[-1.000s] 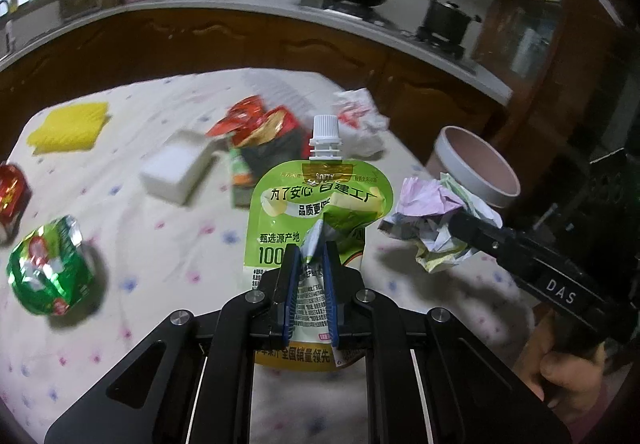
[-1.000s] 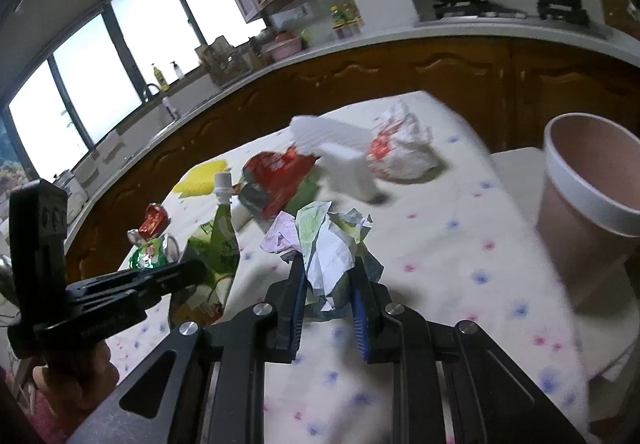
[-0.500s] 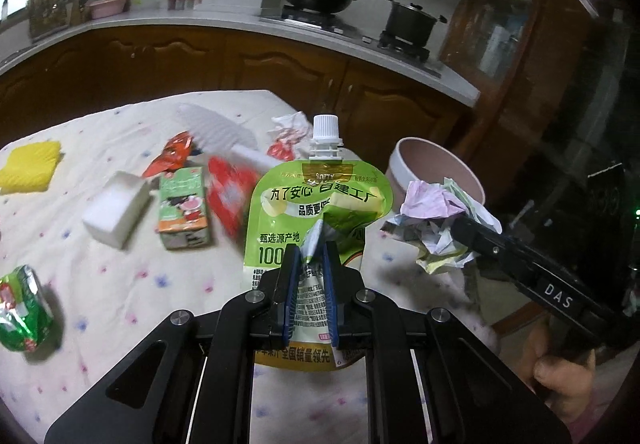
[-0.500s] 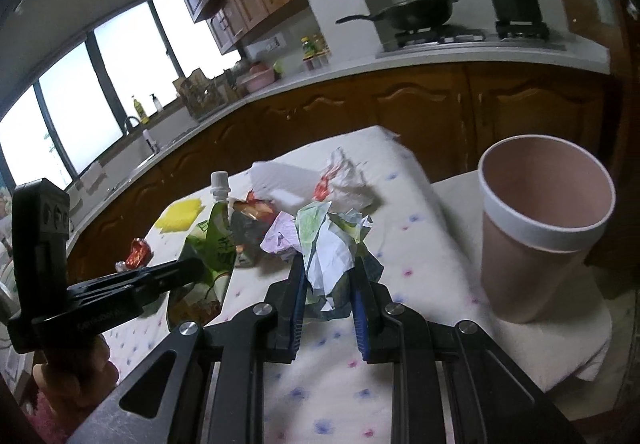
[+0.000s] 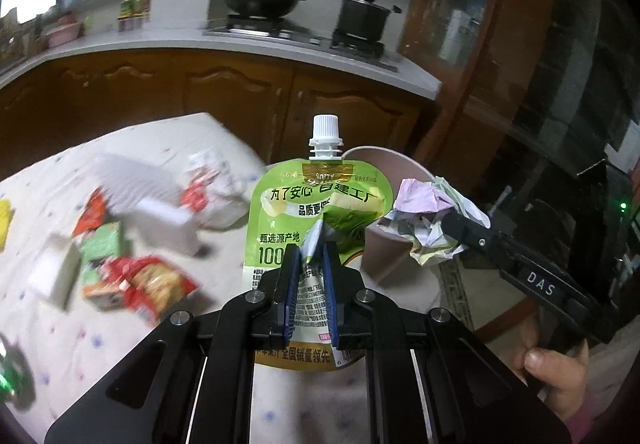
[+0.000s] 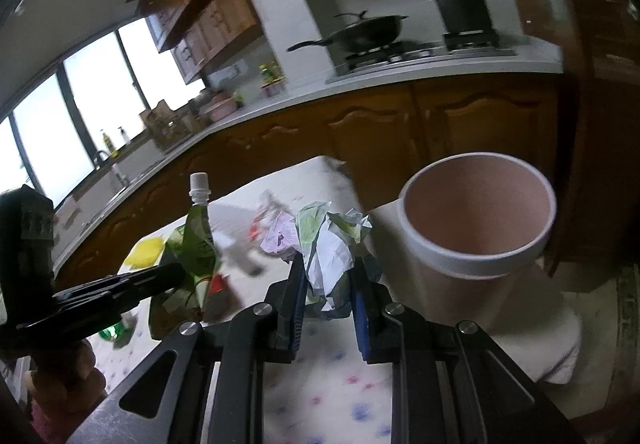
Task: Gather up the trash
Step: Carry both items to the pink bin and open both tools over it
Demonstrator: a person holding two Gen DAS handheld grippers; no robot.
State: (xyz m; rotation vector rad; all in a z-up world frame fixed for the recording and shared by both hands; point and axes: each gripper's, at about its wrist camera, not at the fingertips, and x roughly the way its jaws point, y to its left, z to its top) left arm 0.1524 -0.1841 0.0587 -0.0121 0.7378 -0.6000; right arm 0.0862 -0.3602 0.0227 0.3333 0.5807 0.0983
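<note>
My left gripper [image 5: 311, 256] is shut on a green drink pouch [image 5: 320, 204] with a white cap, held upright above the table's right end. My right gripper [image 6: 327, 264] is shut on a wad of crumpled paper [image 6: 326, 244], held just left of a pink bucket with a white rim [image 6: 480, 244]. In the left wrist view the paper wad [image 5: 424, 216] and the right gripper [image 5: 452, 222] hang over the bucket [image 5: 384, 164], which is mostly hidden behind the pouch. The pouch also shows in the right wrist view [image 6: 192, 240].
More trash lies on the flowered tablecloth [image 5: 100, 344]: a red snack wrapper [image 5: 156, 284], a green carton [image 5: 100, 248], a white block [image 5: 52, 276], a crumpled white wrapper [image 5: 208, 184]. The bucket stands on a white stool [image 6: 560, 332] past the table's end. Kitchen cabinets [image 5: 240, 92] stand behind.
Both grippers have swung right toward the bucket with their loads. The bucket now looms larger and closer in the right wrist view; the table trash has slid left.
</note>
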